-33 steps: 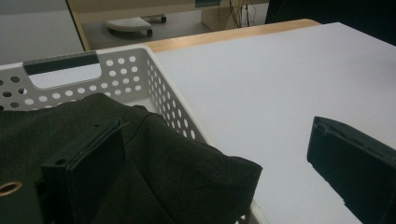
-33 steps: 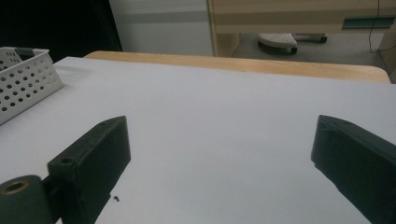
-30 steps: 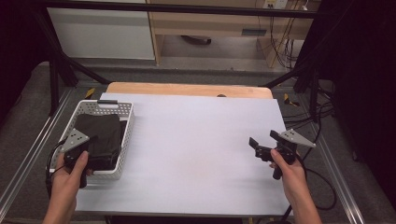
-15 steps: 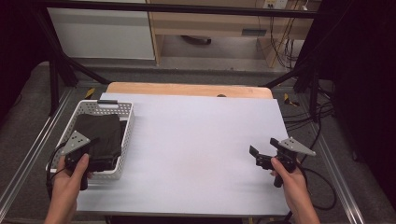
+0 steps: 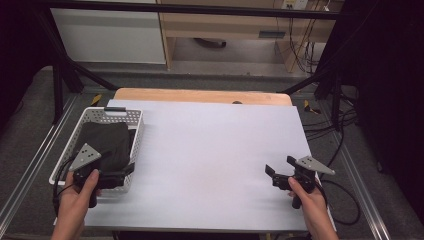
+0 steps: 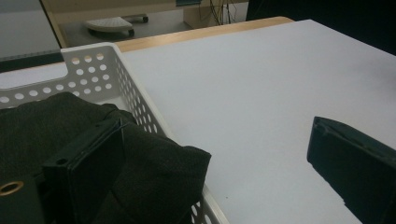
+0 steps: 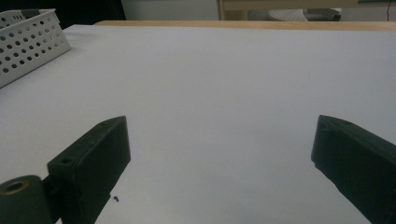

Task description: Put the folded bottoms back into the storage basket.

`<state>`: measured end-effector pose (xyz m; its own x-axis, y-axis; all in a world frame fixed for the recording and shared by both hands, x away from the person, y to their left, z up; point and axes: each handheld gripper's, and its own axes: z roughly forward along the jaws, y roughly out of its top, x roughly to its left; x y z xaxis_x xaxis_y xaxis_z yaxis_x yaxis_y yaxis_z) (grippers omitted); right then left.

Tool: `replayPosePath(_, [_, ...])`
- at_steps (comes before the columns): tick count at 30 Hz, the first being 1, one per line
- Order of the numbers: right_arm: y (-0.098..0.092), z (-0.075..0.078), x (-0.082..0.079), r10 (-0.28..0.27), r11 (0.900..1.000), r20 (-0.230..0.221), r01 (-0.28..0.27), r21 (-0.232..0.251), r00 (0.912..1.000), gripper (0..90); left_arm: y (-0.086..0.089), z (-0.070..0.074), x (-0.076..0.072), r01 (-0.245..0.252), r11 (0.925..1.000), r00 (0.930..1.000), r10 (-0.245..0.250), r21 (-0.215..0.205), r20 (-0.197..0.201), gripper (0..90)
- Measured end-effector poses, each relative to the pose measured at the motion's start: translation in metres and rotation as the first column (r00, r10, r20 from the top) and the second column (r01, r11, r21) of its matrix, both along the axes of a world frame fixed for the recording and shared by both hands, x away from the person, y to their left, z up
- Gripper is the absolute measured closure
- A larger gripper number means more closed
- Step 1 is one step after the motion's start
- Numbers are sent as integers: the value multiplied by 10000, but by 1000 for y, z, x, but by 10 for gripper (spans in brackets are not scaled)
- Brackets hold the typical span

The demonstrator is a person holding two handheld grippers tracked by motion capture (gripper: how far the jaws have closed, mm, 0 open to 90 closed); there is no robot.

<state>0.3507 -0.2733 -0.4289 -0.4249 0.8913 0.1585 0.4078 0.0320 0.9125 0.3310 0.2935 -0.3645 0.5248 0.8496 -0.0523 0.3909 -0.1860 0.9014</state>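
Two tools gape empty: left tool [image 5: 131, 169] straddles basket [image 5: 137, 131] rim, right tool [image 5: 279, 168] over bare table [image 5: 210, 145]

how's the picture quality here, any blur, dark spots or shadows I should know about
High view: table evenly lit, surroundings dark, mild softness. Left gripper view: near jaws blurred; the dark cloth in the basket shows little detail. Right gripper view: jaws soft and shadowed, tabletop bright with no glare.

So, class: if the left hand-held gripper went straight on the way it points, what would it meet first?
Probably the dark cloth in the white basket: one jaw of the left hand-held gripper already sits over it, the other over the table. Depth is unclear.
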Motion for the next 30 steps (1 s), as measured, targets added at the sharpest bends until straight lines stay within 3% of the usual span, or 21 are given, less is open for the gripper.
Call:
replayPosePath(10, [6,-7,-3,225,9997,-131,-225,-32,9997,49,-5,-2,0,129,9999,9999,-129,42,-25,46])
replayPosePath(30, [37,-14,0,1453,9884,-353,-1466,-385,9888,41,-14,-6,0,403,9989,9992,-402,230,-64,47])
